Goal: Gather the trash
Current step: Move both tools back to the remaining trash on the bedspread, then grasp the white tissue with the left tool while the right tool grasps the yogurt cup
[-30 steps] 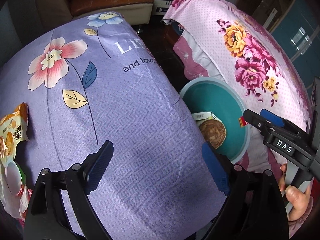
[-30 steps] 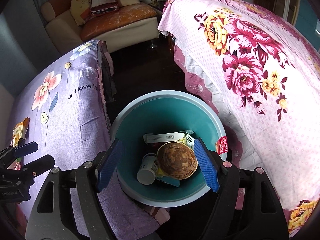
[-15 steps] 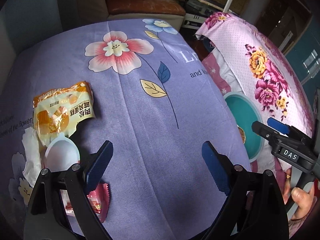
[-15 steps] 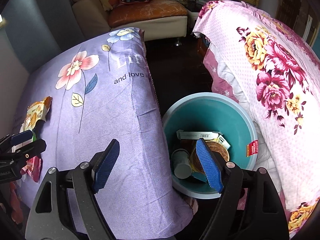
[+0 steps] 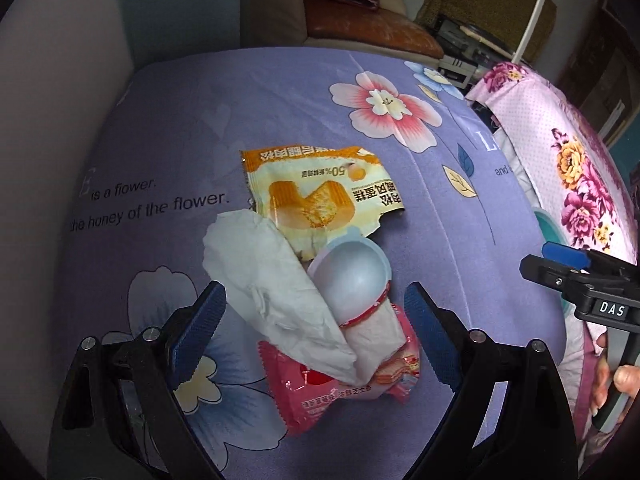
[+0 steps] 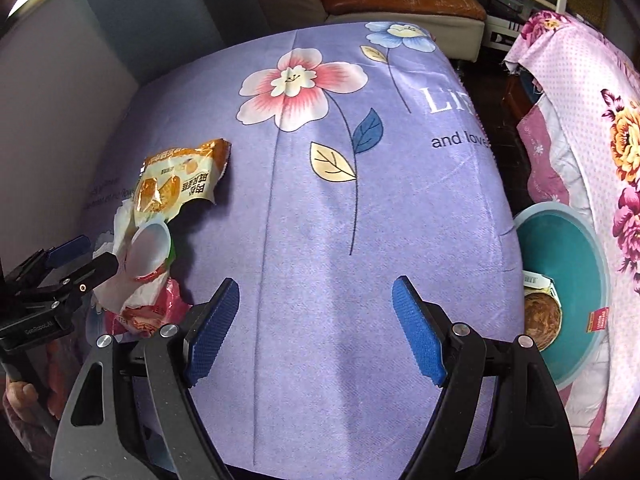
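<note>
Left gripper [image 5: 316, 324] was spread wide, holding nothing, hovering over the trash pile on the purple flowered cloth [image 5: 160, 128]. The crumpled white tissue [image 5: 276, 296] and the plastic cup [image 5: 352, 280] lay between its blue pads [image 5: 200, 324]; contact couldn't be told. The pink wrapper [image 5: 332, 392] sat under them, nearer the camera; the orange snack wrapper [image 5: 316, 192] lay beyond, past the fingertips. Right gripper [image 6: 316, 328] was also released and empty over bare cloth, pile well to its left. The teal bin [image 6: 580, 280], off the cloth's right edge, held trash already.
</note>
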